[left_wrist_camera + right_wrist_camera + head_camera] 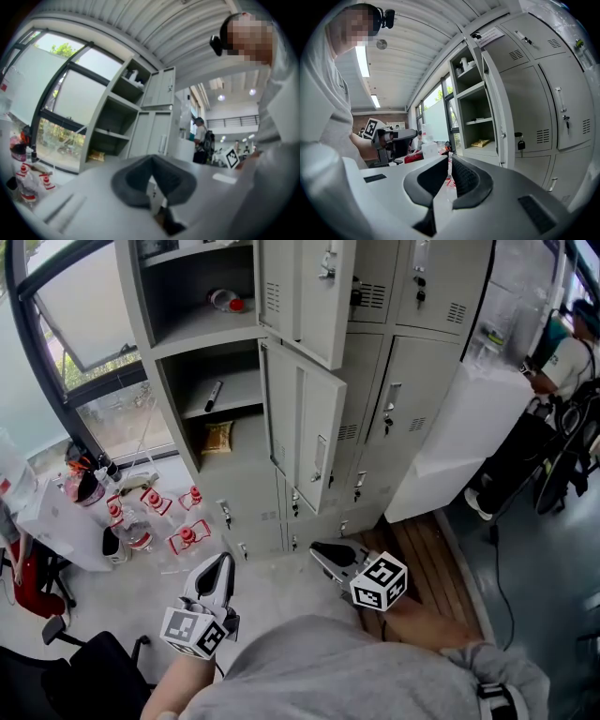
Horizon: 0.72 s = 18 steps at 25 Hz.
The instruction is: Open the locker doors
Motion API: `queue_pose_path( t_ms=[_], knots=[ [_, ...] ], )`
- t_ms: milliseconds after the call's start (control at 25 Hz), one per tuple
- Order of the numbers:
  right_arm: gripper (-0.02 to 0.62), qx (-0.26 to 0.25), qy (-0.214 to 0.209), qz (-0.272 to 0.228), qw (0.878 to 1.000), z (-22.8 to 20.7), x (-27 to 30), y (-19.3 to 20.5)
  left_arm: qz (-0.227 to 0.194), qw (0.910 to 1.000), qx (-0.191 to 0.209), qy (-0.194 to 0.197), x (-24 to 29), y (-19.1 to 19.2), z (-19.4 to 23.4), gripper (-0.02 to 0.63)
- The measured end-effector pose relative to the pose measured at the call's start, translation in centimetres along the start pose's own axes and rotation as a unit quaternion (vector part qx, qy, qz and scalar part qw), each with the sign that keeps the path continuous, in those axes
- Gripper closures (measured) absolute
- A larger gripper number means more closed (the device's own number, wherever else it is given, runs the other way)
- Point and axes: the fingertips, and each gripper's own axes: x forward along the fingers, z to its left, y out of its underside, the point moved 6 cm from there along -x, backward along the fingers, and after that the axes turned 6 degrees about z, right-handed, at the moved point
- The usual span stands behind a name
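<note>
A grey locker cabinet [412, 381] stands ahead of me. In its left column the upper door [323, 296] and the middle door [314, 423] hang open, showing shelves with a red-capped bottle [227, 302], a dark pen-like thing [214, 395] and a yellow packet [217, 437]. The doors to the right [403, 399] are closed, with small padlocks. My left gripper [223, 563] and right gripper [321, 551] are held low, well short of the lockers, both shut on nothing. The right gripper [450, 161] points beside the open door's edge [494, 108]; the left gripper [152, 161] points at the open shelves [117, 117].
A white box [459, 442] leans against the lockers at the right, with wooden boards [422, 549] below it. A person [572, 362] stands at the far right. Several red-capped bottles [150, 512] lie on the floor at the left, by a window. A black chair [84, 671] sits near left.
</note>
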Motion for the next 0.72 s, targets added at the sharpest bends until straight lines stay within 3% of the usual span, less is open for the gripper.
queue_pose_path(
  t_ms=[360,720],
  knots=[
    [0.568,0.002,-0.021,0.008,1.000,-3.1,-2.4,1.3,0.014,0.9998,0.002,-0.014,2.9,1.3,-3.4,0.601],
    [0.566,0.001,-0.065,0.025,0.998,-6.9,-3.6,3.8,0.043,0.9975,0.002,-0.057,5.8,4.3,-7.3,0.601]
  ],
)
